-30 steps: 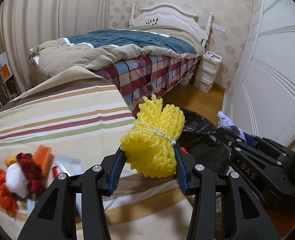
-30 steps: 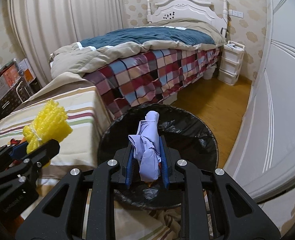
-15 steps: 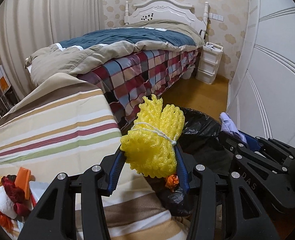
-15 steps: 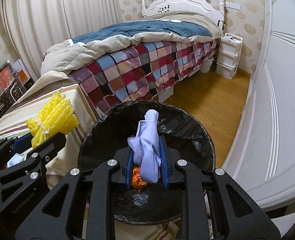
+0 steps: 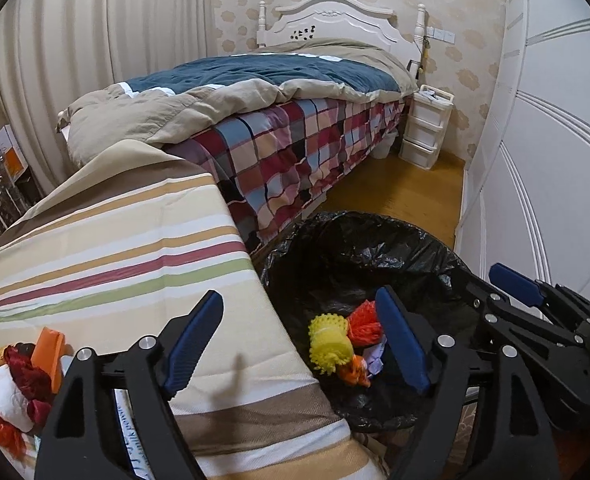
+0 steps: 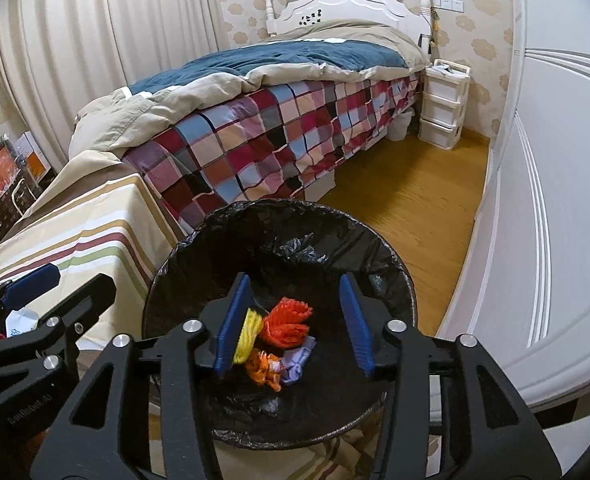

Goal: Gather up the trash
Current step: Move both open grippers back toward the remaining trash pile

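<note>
A bin with a black liner point(image 5: 359, 236) point(image 6: 279, 216) stands beside the striped table. Inside lie a yellow foam net point(image 5: 329, 344) point(image 6: 247, 336), an orange-red net point(image 5: 363, 322) point(image 6: 287, 320), an orange wrapper point(image 6: 263, 368) and a lilac crumpled paper point(image 6: 297, 362). My left gripper point(image 5: 299, 344) is open and empty, over the table edge and the bin's left rim. My right gripper point(image 6: 293, 320) is open and empty, above the bin.
More trash lies at the table's left: a red-white-orange heap point(image 5: 15, 380) and a white wrapper point(image 6: 21, 320). The striped tablecloth point(image 5: 115, 248) borders the bin. A bed with a checked quilt point(image 5: 295, 140), a white drawer unit point(image 5: 425, 128) and white wardrobe doors point(image 5: 543, 200) surround the wooden floor point(image 6: 407, 192).
Both grippers opened. The yellow net dropped from the left gripper and the lilac paper from the right gripper; both now lie in the bin.
</note>
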Available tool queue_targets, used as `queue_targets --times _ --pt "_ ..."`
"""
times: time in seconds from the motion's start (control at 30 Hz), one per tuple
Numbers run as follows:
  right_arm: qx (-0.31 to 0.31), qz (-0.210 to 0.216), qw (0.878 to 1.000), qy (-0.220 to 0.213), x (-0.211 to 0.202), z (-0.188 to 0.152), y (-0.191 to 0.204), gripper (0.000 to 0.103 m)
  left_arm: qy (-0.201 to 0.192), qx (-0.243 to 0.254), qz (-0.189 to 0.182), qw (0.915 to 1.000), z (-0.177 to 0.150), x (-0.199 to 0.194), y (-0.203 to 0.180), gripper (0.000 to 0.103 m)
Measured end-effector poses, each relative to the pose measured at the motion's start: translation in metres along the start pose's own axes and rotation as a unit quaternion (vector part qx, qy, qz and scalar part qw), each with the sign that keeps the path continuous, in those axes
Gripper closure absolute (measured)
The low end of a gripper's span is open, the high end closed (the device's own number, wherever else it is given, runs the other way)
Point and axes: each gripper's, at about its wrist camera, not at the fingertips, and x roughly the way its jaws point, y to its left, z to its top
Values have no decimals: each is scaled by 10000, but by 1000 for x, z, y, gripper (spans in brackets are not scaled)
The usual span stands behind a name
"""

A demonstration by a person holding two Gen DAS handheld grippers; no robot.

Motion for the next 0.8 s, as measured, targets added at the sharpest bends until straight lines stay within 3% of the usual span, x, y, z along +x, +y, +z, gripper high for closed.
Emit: queue_targets --times 0.23,0.8 --pt "15 -25 10000 -32 -11 -5 4 46 -47 -57 78 9999 -5 -13 8 23" --pt "-105 267 9996 29 -45 -36 51 43 -59 -229 333 9992 -43 -60 49 22"
